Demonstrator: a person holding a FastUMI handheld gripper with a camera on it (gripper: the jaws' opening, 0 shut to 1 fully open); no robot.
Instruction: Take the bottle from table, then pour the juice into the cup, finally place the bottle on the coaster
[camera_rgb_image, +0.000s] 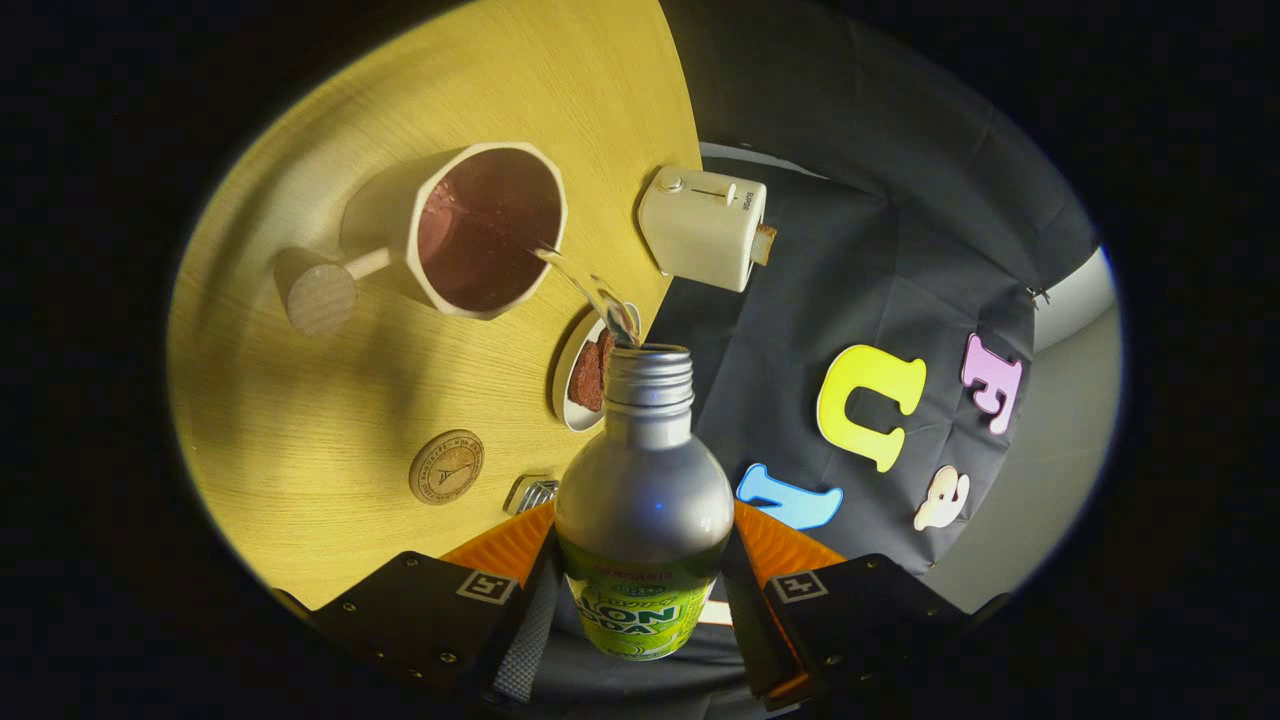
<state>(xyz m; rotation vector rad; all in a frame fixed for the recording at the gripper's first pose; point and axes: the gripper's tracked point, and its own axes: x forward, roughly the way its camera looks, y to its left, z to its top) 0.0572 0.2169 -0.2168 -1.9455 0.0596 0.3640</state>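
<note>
One bottle (644, 500), one cup (487, 230), one coaster (446, 466), one toaster (703, 228) and one small plate (578, 375) with a brown piece on it are on show. The gripper (640, 590) is tipped over, its jaws clamped on the bottle's sides, a thin stream running from the open neck into the cup on the wooden tabletop (300, 430). The coaster lies near the fingers.
</note>
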